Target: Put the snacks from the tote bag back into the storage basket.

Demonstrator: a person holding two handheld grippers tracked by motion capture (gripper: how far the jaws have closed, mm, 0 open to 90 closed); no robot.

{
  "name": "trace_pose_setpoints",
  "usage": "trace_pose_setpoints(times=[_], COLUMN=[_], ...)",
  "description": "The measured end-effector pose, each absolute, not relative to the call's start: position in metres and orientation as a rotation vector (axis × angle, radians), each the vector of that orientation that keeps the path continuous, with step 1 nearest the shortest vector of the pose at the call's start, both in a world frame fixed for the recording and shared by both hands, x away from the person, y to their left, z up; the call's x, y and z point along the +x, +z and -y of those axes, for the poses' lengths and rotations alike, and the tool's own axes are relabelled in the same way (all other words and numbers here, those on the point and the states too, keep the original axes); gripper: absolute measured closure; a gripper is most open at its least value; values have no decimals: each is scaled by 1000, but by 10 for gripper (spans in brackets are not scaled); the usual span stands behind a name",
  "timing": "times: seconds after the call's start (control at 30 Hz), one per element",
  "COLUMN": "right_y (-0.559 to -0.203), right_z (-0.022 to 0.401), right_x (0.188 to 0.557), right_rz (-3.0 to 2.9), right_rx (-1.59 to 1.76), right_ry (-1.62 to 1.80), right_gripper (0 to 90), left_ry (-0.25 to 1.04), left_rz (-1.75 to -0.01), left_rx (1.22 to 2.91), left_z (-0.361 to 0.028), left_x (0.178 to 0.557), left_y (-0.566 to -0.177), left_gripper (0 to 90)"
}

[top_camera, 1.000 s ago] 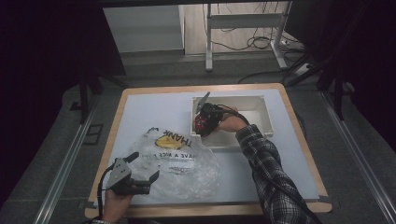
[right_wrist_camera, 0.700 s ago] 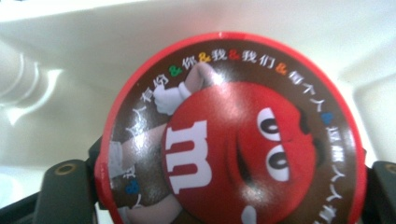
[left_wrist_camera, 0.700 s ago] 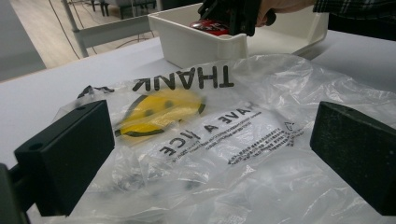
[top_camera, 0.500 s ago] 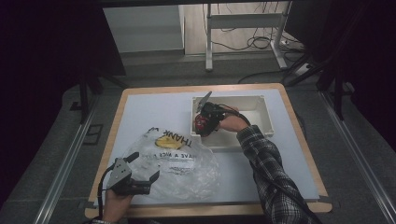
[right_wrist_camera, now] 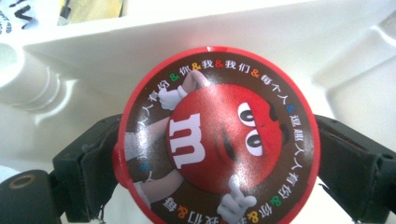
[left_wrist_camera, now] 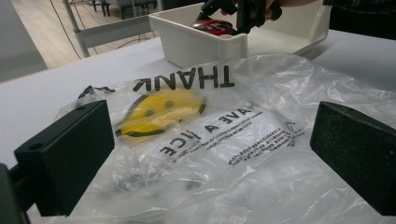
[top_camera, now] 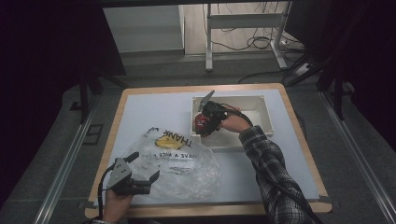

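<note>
A red round M&M's candy container (right_wrist_camera: 219,140) lies inside the white plastic bin (right_wrist_camera: 280,42). It sits between the jaws of my right gripper (right_wrist_camera: 217,156), which have just been opening, and its lid overlaps both pads. From above, the right gripper (top_camera: 205,122) reaches into the bin's (top_camera: 261,100) left end over the red container (top_camera: 201,125). My left gripper (top_camera: 144,167) stands open at the near left edge of a clear plastic bag (top_camera: 180,163) printed with a yellow smiley. Its wide-apart jaws frame the bag (left_wrist_camera: 243,126) without touching it.
The bag and bin rest on a white board with a wooden rim (top_camera: 299,140). The left gripper view looks past the bag to the bin (left_wrist_camera: 201,44), the red container (left_wrist_camera: 215,25) and the right gripper (left_wrist_camera: 245,16). Dark floor, table legs and cables surround the board.
The right hand has shifted only slightly inside the bin with the red container under it. The left gripper and the bag have kept still.
</note>
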State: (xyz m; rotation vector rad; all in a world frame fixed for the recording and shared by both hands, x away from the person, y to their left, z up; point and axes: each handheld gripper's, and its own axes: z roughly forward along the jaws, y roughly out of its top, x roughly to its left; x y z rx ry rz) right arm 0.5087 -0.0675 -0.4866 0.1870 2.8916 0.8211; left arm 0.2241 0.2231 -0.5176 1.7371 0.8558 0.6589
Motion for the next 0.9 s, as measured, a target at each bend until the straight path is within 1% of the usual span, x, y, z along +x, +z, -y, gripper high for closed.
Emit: trace_pose_setpoints(times=[0.9], right_y=[-470], right_z=[79], right_x=[495], right_rz=[-2828], right_rx=[210], right_ry=[898], right_gripper=[68], left_ry=[662], left_rz=[-857], left_rx=[1741], left_z=[-222], left_x=[224], left_y=[-518], left_gripper=[0])
